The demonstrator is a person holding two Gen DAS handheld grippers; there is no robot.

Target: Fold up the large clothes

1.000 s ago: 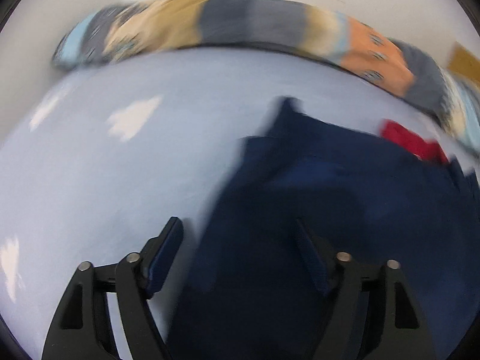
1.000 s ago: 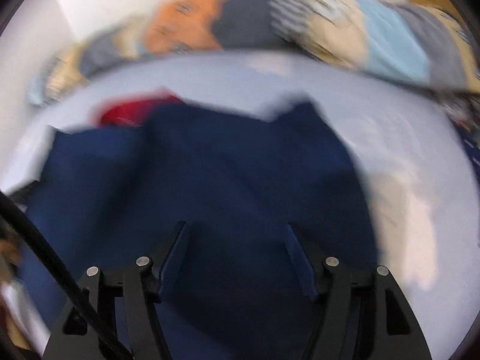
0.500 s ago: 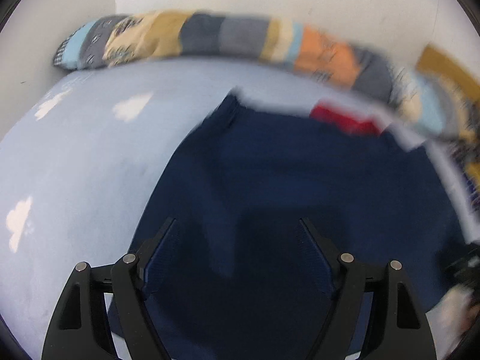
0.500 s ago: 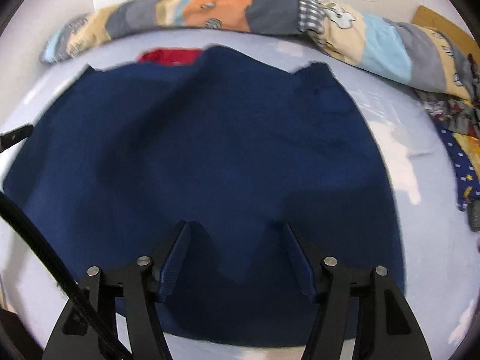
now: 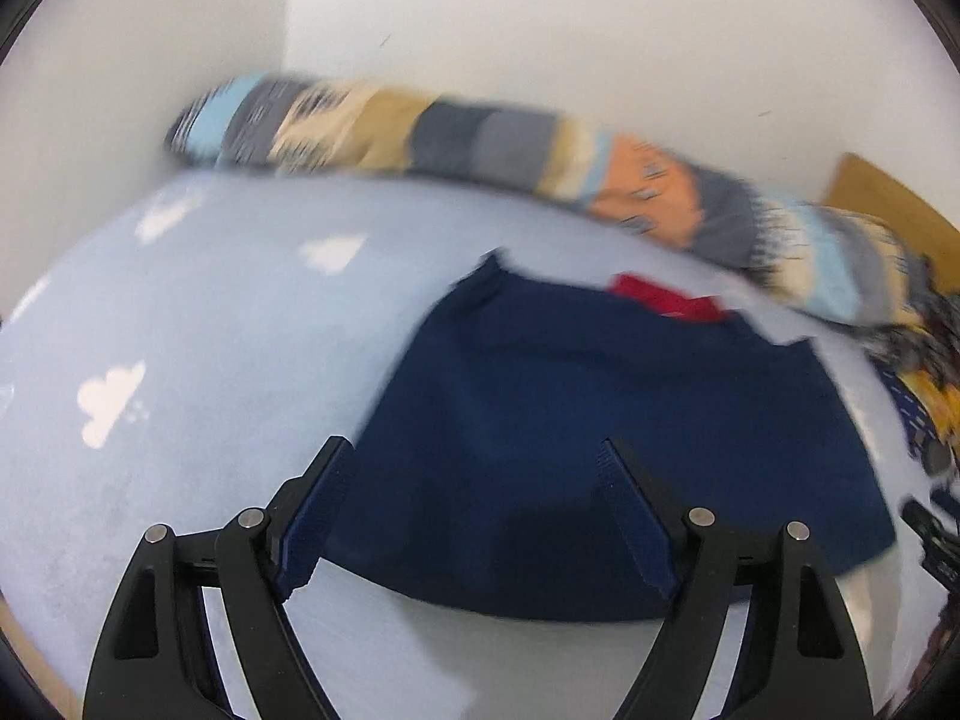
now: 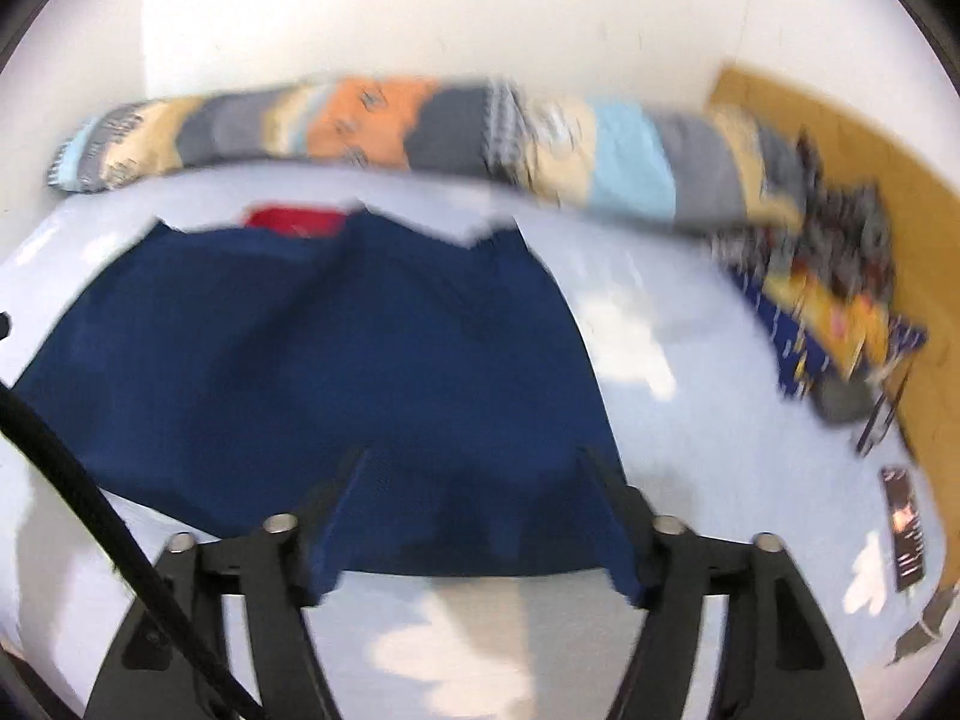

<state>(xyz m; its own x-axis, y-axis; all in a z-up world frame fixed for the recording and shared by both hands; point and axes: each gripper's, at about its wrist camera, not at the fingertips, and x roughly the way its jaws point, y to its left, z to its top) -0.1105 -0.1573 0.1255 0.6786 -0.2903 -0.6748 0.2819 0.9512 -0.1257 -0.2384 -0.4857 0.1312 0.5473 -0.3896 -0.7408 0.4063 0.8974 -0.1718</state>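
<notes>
Navy garment (image 5: 600, 420) flat on bed (image 5: 210, 330). Left gripper (image 5: 474, 474), right gripper (image 6: 474, 474): fingers apart, opening, nothing held. Next: grab hem corners evenly, fold w/o wrinkles.

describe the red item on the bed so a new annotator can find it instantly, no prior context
Start from the pale blue bedsheet with white cloud prints, then the long patchwork bolster along the wall. Between the bolster and the big navy garment spread on the sheet, a small red fabric piece peeks out from behind the navy's far edge. It is the only plain bright red thing there.
</notes>
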